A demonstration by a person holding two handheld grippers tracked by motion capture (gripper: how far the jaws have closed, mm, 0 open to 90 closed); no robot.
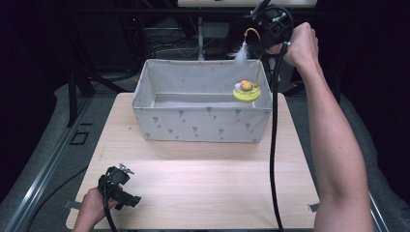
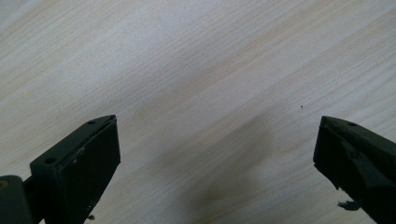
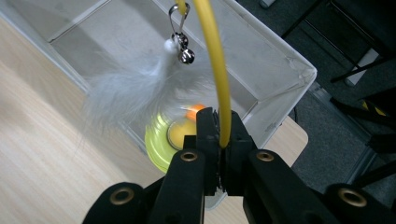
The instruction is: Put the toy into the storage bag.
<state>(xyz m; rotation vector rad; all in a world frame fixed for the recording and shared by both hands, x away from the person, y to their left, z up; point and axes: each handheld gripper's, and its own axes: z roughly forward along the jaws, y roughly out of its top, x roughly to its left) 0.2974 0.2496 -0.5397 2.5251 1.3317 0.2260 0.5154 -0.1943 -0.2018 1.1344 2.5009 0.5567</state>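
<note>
A cat toy hangs from my right gripper (image 1: 267, 26): a yellow wand (image 3: 215, 70) bent in an arc, a white feather (image 1: 240, 54) with a small bell (image 3: 187, 56) on a clip, and a yellow dish base (image 1: 246, 92) with an orange ball. My right gripper (image 3: 219, 128) is shut on the wand, held high over the right end of the grey fabric bin (image 1: 203, 123). The base hangs at the bin's right rim. My left gripper (image 1: 121, 191) rests low over the table's near left corner, and its jaws (image 2: 212, 154) stand wide open over bare wood.
The light wooden table (image 1: 193, 183) carries the bin across its far half. A black cable (image 1: 273, 145) hangs from the right gripper down across the table's right side. Dark frames and table legs stand behind the bin, with grey floor around.
</note>
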